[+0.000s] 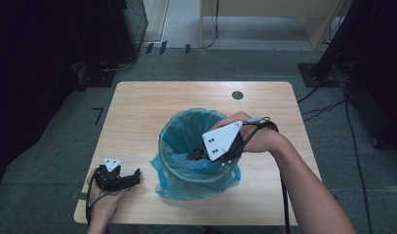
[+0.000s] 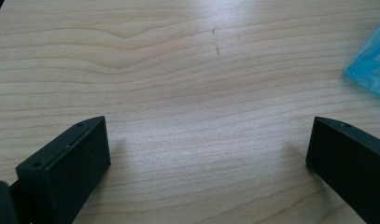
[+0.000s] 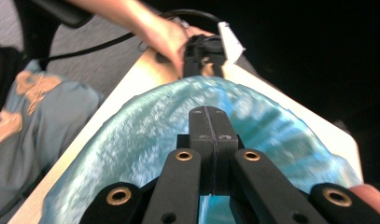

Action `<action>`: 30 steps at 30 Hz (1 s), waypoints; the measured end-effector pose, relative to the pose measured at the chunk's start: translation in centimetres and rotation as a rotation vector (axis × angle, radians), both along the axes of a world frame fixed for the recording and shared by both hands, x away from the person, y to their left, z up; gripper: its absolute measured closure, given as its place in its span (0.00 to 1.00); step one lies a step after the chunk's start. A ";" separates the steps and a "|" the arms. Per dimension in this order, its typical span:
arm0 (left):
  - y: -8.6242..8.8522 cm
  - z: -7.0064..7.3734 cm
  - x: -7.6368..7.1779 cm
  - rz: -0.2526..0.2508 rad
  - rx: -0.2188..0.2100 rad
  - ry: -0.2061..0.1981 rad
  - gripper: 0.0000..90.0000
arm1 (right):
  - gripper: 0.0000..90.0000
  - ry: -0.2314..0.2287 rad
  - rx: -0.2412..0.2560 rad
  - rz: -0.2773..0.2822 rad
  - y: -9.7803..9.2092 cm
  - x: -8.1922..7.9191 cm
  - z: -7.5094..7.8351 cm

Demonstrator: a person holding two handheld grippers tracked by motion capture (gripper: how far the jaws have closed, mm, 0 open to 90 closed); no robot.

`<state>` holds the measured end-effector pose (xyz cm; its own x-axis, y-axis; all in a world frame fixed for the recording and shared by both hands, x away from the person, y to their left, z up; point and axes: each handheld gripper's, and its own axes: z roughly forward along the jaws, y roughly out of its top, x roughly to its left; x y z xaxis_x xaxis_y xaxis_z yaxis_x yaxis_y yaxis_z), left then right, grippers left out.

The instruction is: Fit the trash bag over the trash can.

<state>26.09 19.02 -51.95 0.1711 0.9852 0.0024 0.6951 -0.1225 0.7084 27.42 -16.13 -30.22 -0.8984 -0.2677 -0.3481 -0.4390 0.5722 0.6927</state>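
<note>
A round bin lined with a blue plastic bag (image 1: pixel 186 127) stands in the middle of the wooden table (image 1: pixel 137 107). My right gripper (image 1: pixel 192 155) reaches down inside the bin near its front inner wall. In the right gripper view its jaws (image 3: pixel 209 122) are pressed together, with nothing visible between them and the blue bag (image 3: pixel 131 140) spread behind. My left gripper (image 1: pixel 134 176) rests on the table at the bin's front left, held by a hand. Its jaws (image 2: pixel 205 126) stand wide apart over bare wood, with a corner of the bag (image 2: pixel 370 63) at the right edge.
A dark round hole (image 1: pixel 237 95) sits in the table near its far edge. Cables (image 1: pixel 332 105) and dark equipment stands lie on the grey floor around the table. The person's left hand and left gripper (image 3: pixel 207 50) appear beyond the bin in the right gripper view.
</note>
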 end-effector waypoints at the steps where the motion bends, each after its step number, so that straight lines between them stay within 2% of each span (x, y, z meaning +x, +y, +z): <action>1: 0.0 0.0 0.0 0.000 0.000 0.000 0.00 | 1.00 -0.002 -0.022 0.017 0.5 0.1 -0.1; 4: 0.0 0.0 0.0 0.000 0.000 0.000 0.00 | 1.00 -0.009 -0.088 0.058 2.1 0.3 -1.0; 12: 0.0 0.0 0.0 -0.002 0.000 0.000 0.00 | 1.00 0.003 -0.249 0.120 5.1 0.8 -4.3; 16: 0.0 0.0 0.0 -0.005 0.001 0.001 0.00 | 1.00 0.006 -0.299 0.137 6.1 1.1 -5.7; 21: 0.0 0.0 0.0 -0.007 0.003 0.002 0.00 | 1.00 0.042 -0.356 0.148 6.6 1.6 -7.4; 27: 0.0 0.0 0.1 -0.008 0.003 0.001 0.00 | 1.00 0.065 -0.395 0.154 7.0 1.9 -9.0; 30: 0.0 0.0 0.1 -0.007 0.002 0.000 0.00 | 1.00 0.079 -0.431 0.159 7.2 1.9 -9.7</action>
